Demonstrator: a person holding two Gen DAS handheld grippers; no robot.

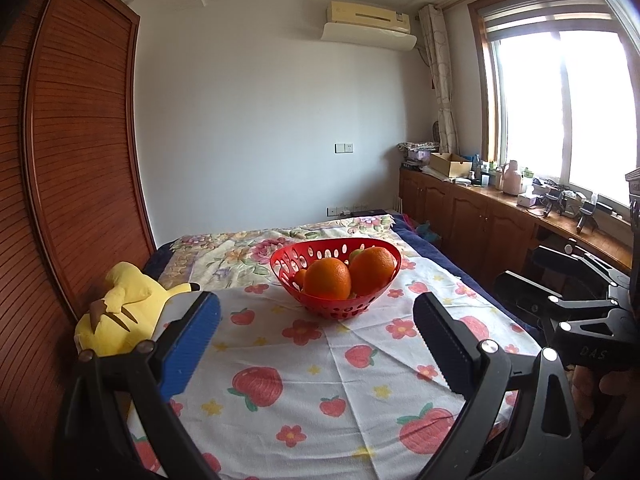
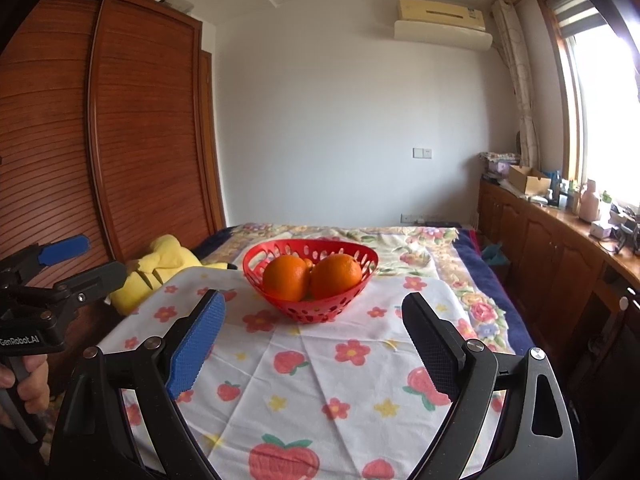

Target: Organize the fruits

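Bed with strawberry-print cloth (image 1: 340, 380); red basket (image 1: 335, 276) on cloth holds two oranges (image 1: 327, 279). Yellow plush (image 1: 120, 312) left of basket. Left gripper (image 1: 316, 344), right gripper (image 2: 312, 344) before basket, fingers wide, empty.

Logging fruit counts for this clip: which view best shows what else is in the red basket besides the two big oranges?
The left wrist view: a greenish fruit shows behind the oranges in the red basket. The right wrist view shows no green fruit, only a small orange sliver between them.

We see daylight flooding from the blown-out window (image 1: 560, 112) on the right; the wall (image 1: 260, 120) dims leftward, and fisheye bending darkens every corner.
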